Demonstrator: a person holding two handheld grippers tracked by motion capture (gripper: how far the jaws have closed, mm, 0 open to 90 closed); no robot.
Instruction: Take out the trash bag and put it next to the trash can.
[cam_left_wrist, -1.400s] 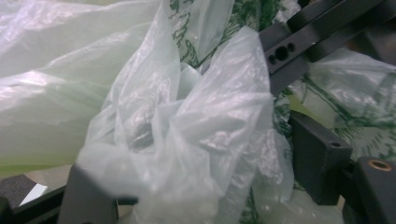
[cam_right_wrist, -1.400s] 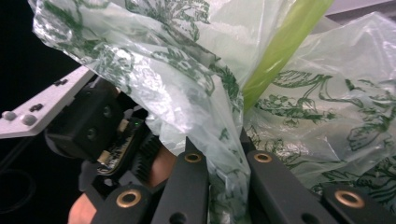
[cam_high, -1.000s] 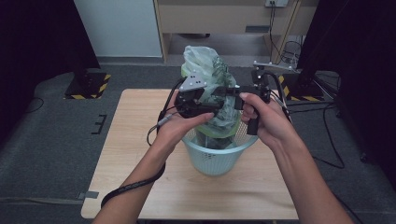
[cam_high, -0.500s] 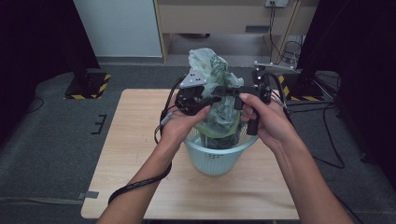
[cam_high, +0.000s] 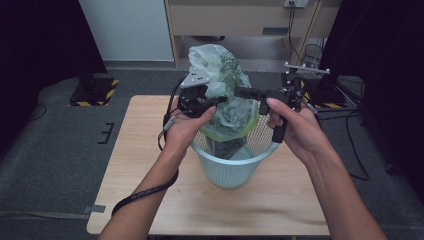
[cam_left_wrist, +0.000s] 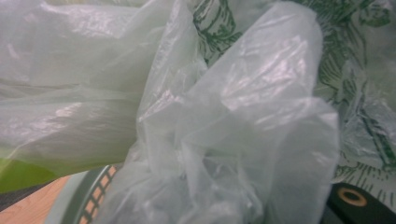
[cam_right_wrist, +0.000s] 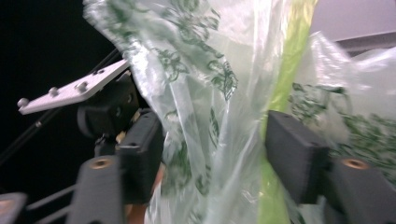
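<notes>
A translucent plastic bag (cam_high: 220, 80) with a dark green print and a lime-green rim stands bunched up out of a pale blue basket (cam_high: 231, 167) on the wooden table (cam_high: 150, 165). My left gripper (cam_high: 216, 101) pushes into the bag's left side. In the left gripper view the bag (cam_left_wrist: 201, 116) covers the jaws, except one black jaw at the far bottom right. My right gripper (cam_high: 239, 92) reaches in from the right. Its jaws stand apart in the right gripper view (cam_right_wrist: 217, 156), with a fold of the bag (cam_right_wrist: 201, 93) hanging loose between them.
The basket sits in the middle of the table, and the bag's green rim (cam_high: 250, 125) drapes over its right edge. Cables trail from both grippers. Behind the table are a wooden cabinet (cam_high: 240, 20), a white panel (cam_high: 125, 30) and dark stands.
Both grippers have drawn apart and risen a little. The right one has moved right, spreading the bag wider over the basket.
</notes>
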